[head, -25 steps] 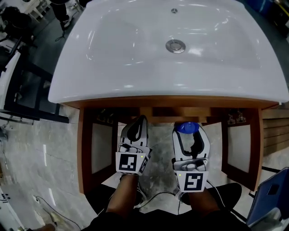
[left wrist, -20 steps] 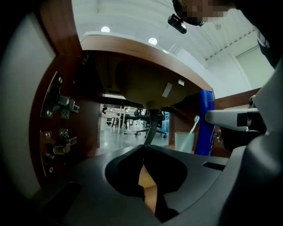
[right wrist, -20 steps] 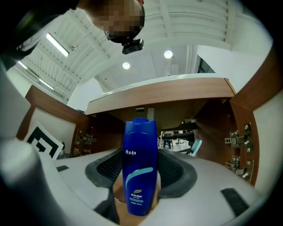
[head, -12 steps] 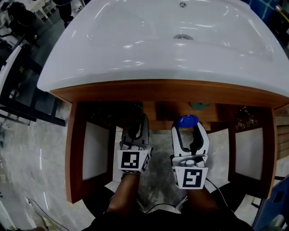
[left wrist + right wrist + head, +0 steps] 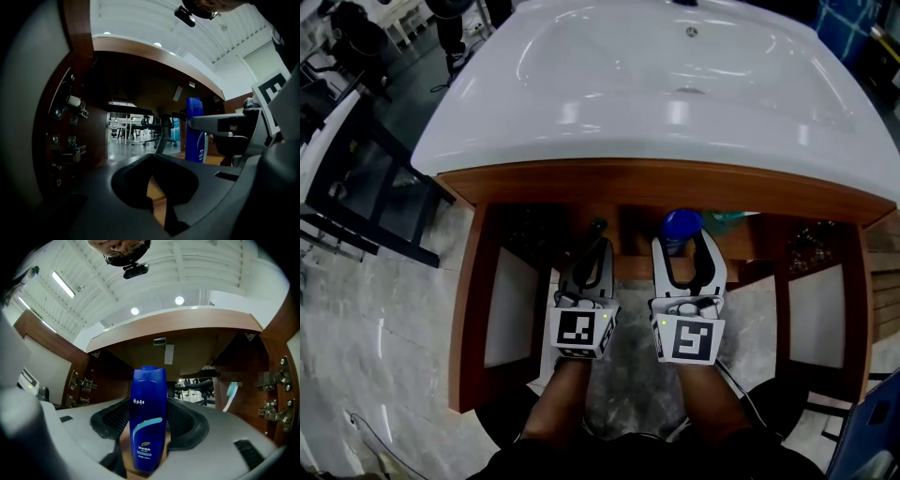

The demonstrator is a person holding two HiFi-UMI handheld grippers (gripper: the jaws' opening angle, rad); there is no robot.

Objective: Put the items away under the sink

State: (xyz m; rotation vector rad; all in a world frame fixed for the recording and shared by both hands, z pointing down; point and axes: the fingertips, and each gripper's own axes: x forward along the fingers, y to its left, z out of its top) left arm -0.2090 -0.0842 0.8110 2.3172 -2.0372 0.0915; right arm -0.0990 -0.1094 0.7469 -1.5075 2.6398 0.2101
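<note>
The right hand-held gripper [image 5: 684, 247] pinches a tall blue plastic bottle [image 5: 149, 399] low on its body and keeps it upright at the mouth of the open brown wooden cabinet [image 5: 469, 319] under the white basin sink [image 5: 675, 84], probably so it can be stood on the shelf. The left hand-held gripper [image 5: 592, 246] hangs alongside, jaws pressed together and empty.

The right gripper [image 5: 683, 240] has carried the blue bottle [image 5: 682, 224] forward, further in under the sink [image 5: 581, 94].
</note>
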